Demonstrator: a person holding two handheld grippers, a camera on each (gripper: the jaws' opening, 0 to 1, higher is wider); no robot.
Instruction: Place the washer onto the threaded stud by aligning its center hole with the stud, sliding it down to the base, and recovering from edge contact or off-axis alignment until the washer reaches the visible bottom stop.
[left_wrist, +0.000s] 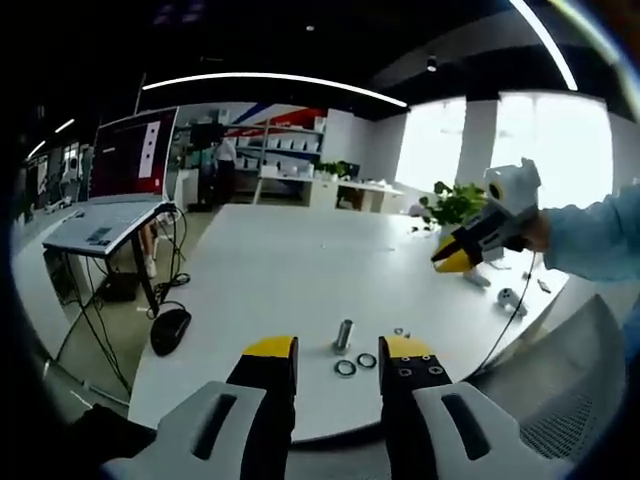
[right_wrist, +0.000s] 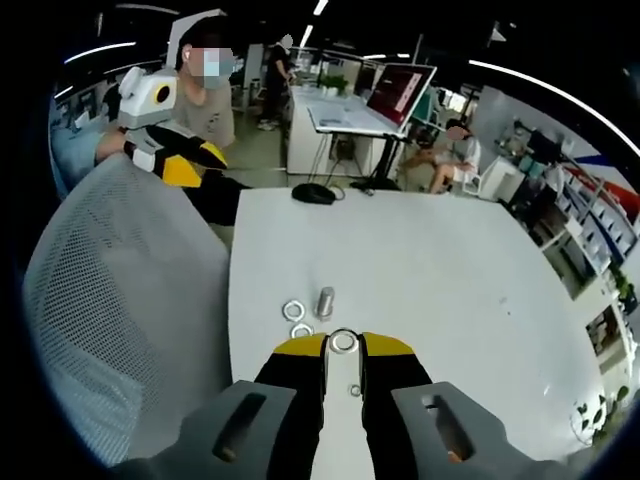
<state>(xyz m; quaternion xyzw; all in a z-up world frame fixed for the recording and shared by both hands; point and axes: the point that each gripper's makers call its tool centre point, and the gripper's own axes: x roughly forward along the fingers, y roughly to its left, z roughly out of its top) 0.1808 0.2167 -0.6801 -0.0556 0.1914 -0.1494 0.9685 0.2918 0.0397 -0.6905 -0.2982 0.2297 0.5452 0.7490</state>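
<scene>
left gripper (left_wrist: 338, 352): jaws apart, nothing between them
right gripper (right_wrist: 343, 345): jaws closed on washer (right_wrist: 344, 342)

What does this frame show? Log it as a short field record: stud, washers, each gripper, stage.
stud: threaded stud upright on the white table, no washer on it
loose washers: two washers lying flat on the table beside the stud
right gripper: right gripper shut on a washer, just short of the stud
left gripper: left gripper open, holding nothing, jaws near the table edge
other: mesh chair back beside the table
stage: washer held, not yet over the stud
</scene>
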